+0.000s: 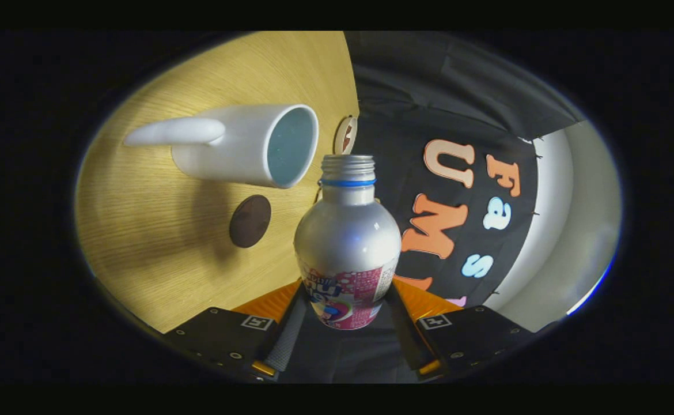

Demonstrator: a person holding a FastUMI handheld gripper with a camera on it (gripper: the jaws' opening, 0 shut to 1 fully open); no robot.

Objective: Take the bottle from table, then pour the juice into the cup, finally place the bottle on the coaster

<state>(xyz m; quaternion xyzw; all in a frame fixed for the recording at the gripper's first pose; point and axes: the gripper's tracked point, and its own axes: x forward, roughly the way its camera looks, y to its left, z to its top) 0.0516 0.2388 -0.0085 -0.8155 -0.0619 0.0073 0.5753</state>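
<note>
My gripper [345, 314] is shut on the silver bottle [347, 236], both fingers pressing on its pink-labelled lower body. The bottle has no cap; its threaded neck with a blue ring points ahead. The whole view is rolled sideways, so the bottle is tipped over toward the white cup [250, 144]. The cup stands on the wooden table [158, 242], its mouth facing the bottle's neck and just beyond it. The cup's inside looks pale blue. A round dark brown coaster [250, 221] lies on the table beside the cup, off to the side of the bottle's shoulder.
A small round wooden disc [345, 135] with a mark on it sits at the table's far edge, past the cup's mouth. Behind the table hangs the black cloth wall [464, 98], with a pale wall [573, 230] beyond it.
</note>
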